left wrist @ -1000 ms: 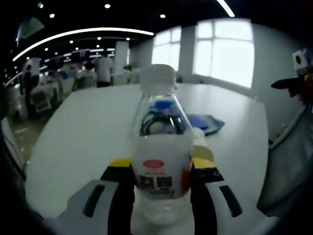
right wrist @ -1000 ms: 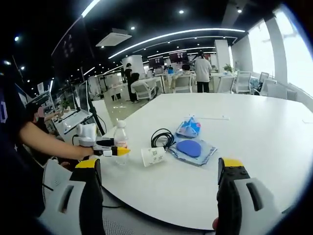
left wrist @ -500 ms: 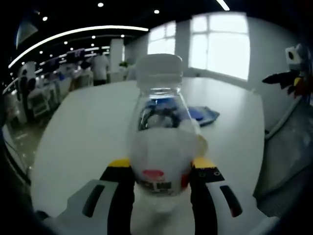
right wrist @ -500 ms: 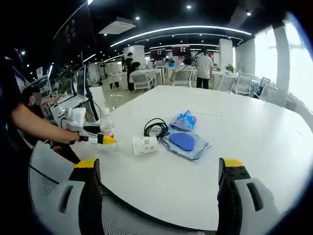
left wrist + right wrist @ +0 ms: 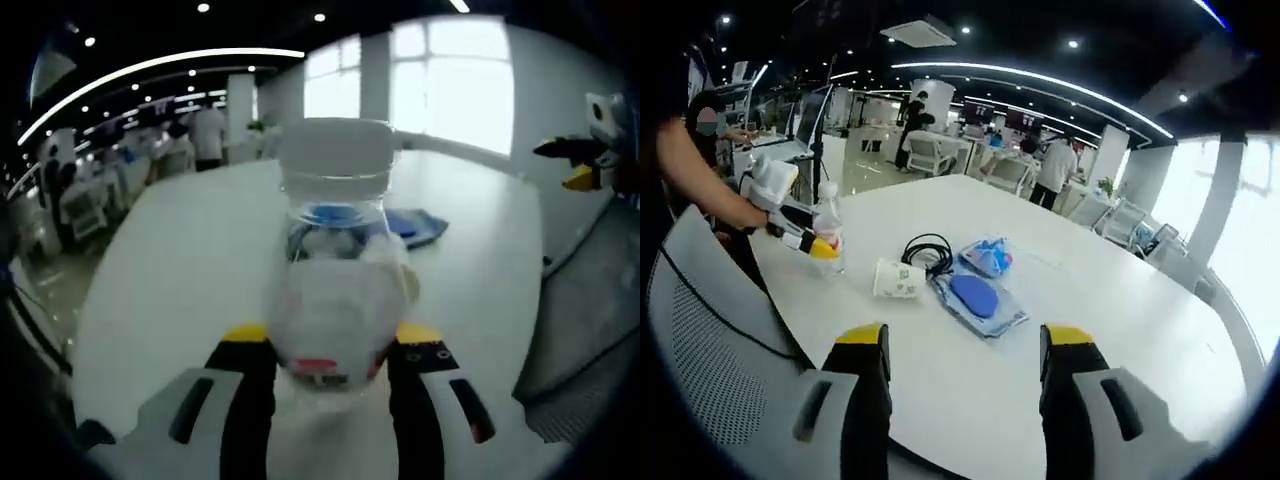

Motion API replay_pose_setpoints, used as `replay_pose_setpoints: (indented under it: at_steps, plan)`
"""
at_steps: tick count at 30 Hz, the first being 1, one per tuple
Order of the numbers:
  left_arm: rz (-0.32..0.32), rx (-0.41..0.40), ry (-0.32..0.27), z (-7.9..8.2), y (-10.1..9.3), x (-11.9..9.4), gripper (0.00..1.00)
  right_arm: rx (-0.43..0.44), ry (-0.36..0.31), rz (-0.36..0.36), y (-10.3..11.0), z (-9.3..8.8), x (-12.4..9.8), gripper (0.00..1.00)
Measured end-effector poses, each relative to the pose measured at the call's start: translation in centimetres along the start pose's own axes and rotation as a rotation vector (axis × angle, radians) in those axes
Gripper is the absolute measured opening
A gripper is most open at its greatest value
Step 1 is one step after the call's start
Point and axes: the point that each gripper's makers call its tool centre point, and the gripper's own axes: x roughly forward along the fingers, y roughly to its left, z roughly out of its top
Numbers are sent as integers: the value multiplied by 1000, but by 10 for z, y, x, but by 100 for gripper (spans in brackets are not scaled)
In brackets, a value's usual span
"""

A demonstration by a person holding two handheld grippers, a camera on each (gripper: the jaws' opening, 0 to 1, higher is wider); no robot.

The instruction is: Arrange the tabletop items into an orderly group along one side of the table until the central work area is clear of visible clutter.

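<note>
The left gripper is clamping a clear water bottle between its yellow-tipped jaws at centre frame in the left gripper view; the bottle's long axis is standing upright, white cap at top, base cut off below the jaws, label blurred. In the right gripper view the right gripper is hanging open and empty above the white table, while at left of centre the paper cup is lying on its side, mouth toward the bottle, beside a black cable and blue pouches.
</note>
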Motion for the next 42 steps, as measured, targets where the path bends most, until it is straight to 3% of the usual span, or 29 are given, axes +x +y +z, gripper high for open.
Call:
replay_pose_setpoints:
  at_steps: [4,8,12,17,22,25,32,42]
  plan:
    - [58,-5,-1,8,0,-7,45,20,-2,-36,-8,0,0,45]
    - [146,-50,4,15,2,-11,48,72,-10,-36,-10,1,0,46]
    - [213,-100,21,20,4,-13,54,125,-10,-5,-5,1,0,56]
    - [215,-81,47,23,4,-11,57,153,3,30,1,0,0,74]
    - [263,-139,80,25,15,-6,61,162,5,54,8,0,0,94]
    - [267,-167,93,26,12,-3,61,175,1,63,11,0,0,100]
    - [298,-220,93,29,7,-1,61,222,-2,70,14,-4,0,100]
    - [378,-275,75,27,14,4,59,212,-20,34,9,-3,1,100]
